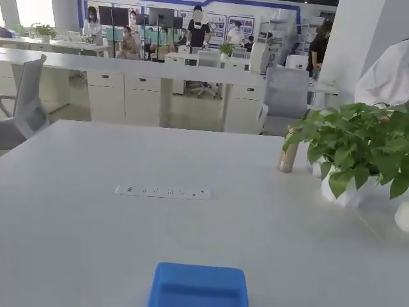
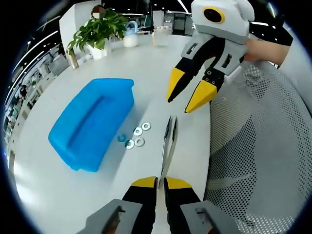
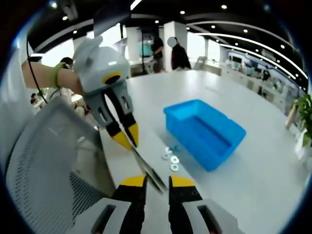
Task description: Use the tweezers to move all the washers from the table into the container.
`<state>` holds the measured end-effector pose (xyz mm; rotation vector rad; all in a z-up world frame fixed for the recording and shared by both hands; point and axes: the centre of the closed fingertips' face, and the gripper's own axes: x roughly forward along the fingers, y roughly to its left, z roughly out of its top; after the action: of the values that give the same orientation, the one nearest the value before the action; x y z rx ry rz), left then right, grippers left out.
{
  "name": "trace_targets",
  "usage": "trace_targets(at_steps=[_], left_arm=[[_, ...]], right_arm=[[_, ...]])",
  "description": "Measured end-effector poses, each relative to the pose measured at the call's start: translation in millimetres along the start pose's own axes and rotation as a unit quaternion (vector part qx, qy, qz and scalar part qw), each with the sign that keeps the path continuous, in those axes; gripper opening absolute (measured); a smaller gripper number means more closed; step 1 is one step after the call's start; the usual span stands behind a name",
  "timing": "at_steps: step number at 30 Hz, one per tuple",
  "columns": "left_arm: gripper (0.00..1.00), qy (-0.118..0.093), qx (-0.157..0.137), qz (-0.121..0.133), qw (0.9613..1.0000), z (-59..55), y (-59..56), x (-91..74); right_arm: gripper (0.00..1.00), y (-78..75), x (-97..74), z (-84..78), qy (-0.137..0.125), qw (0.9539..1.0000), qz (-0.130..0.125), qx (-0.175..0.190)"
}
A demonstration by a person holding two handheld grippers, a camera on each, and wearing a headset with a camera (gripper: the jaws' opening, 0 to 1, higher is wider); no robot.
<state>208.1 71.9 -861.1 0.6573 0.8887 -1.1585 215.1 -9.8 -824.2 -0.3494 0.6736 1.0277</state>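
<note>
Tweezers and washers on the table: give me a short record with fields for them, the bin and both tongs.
tweezers: one end in the left tongs, pointing toward the right tongs
washers: small cluster on the table, between tweezers and bin
bin: blue, no washers seen inside
left tongs: shut on the tweezers
right tongs: open, holding nothing

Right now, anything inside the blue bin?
Bin looks empty: bare blue floor, no washers. Its near wall hides a strip of floor. The washers lie on the table beside it.
</note>
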Motion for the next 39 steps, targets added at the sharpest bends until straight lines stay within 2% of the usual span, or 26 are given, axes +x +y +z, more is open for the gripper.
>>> trace_targets(at_steps=[10, 18, 20, 29, 36, 39], left_arm=[[0.00, 0.018, 0.040, -0.012, 0.9989, -1.0, -0.6, 2.3], [0.00, 0.017, 0.062, -0.018, 0.9978, -0.4, -5.7, -0.2], [0.00, 0.003, 0.055, -0.014, 0.9984, 5.6, -5.5, -5.5], [0.00, -0.040, 0.066, 0.011, 0.9970, 31.2, -7.5, -34.6], [0.00, -0.047, 0.085, 0.014, 0.9952, 44.5, -16.9, -44.5], [0.00, -0.057, 0.088, 0.011, 0.9945, 52.3, -22.8, -48.4]], right_arm=[[0.15, -6.2, -4.7, -2.1, 0.001, 0.9998, -0.019, 0.006], [0.13, -6.5, -5.3, -2.9, 0.006, 0.9998, -0.021, -0.005], [0.12, -5.9, -5.2, -2.7, 0.006, 0.9998, -0.019, -0.007], [0.13, 3.6, -1.9, 0.4, 0.001, 0.9998, 0.001, -0.019], [0.14, 8.1, -0.1, 0.6, 0.002, 0.9995, 0.012, -0.030], [0.14, 10.8, 1.9, -0.9, 0.007, 0.9991, 0.018, -0.038]])
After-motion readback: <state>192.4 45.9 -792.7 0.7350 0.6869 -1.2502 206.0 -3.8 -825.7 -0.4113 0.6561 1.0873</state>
